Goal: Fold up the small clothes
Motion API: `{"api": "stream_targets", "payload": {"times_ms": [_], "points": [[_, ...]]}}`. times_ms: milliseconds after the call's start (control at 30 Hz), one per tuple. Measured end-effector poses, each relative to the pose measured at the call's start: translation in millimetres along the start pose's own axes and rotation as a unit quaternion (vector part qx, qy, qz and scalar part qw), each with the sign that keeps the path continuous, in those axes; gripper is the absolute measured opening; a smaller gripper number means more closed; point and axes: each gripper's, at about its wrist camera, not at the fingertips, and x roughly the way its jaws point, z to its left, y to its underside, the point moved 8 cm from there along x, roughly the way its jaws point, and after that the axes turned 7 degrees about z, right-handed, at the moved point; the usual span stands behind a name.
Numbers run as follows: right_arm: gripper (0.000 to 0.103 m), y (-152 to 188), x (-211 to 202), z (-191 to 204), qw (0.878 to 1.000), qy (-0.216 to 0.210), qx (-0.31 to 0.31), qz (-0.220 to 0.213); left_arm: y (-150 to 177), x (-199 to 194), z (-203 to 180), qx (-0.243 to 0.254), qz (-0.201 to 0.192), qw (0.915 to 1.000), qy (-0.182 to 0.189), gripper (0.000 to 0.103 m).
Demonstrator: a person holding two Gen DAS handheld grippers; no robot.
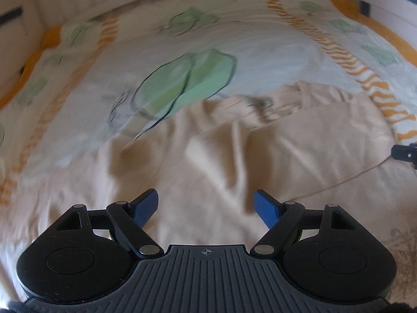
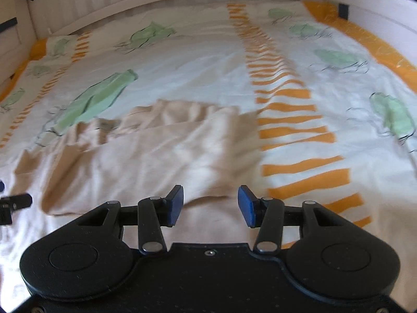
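showing a beige garment point(image 1: 260, 156) lying rumpled on a patterned bedspread point(image 2: 198, 60), partly doubled over, with both tools above its near edge. left gripper point(image 1: 206, 206) and right gripper point(image 2: 210, 203) both stand spread, blue pads point(image 2: 175, 203) apart and pinching nothing; the right one hangs over the garment's near right corner, the left one over the creased middle. judged from this, the step in hand is taking hold for a fold: each tong should close on an outer edge or corner, not on a mid-cloth wrinkle, so the layer lifts flat and the crease falls straight.
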Motion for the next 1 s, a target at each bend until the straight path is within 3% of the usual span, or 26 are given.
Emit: {"api": "stream_targets", "payload": {"times_ms": [167, 333, 467, 600, 700, 867, 1000], "points": [[0.056, 9, 4, -4, 0.997, 0.034, -0.071, -0.007, -11, 20, -22, 0.036, 0.006, 0.9990, -0.025, 0.080], [0.056, 23, 14, 2, 0.995, 0.022, -0.100, 0.010, -19, 35, -16, 0.037, 0.016, 0.9974, -0.059, 0.080], [0.061, 12, 30, -2, 0.997, 0.021, -0.073, 0.008, -20, 44, 3, 0.009, 0.030, 0.9968, -0.074, 0.080], [0.062, -2, 40, -35, 0.999, 0.044, 0.012, -0.008, -13, 46, 25, -0.032, 0.045, 0.9958, -0.074, 0.080], [0.063, 1, 38, -51, 0.998, 0.007, 0.064, -0.011, -2, 47, 42, -0.059, 0.057, 0.9937, -0.076, 0.081], [0.063, 5, 33, -40, 0.998, 0.043, 0.033, -0.019, 21, 47, 69, -0.097, 0.082, 0.9871, -0.098, 0.081], [0.063, 4, 32, -43, 0.998, 0.039, 0.044, -0.016, 38, 45, 92, -0.112, 0.098, 0.9815, -0.121, 0.082]]}}
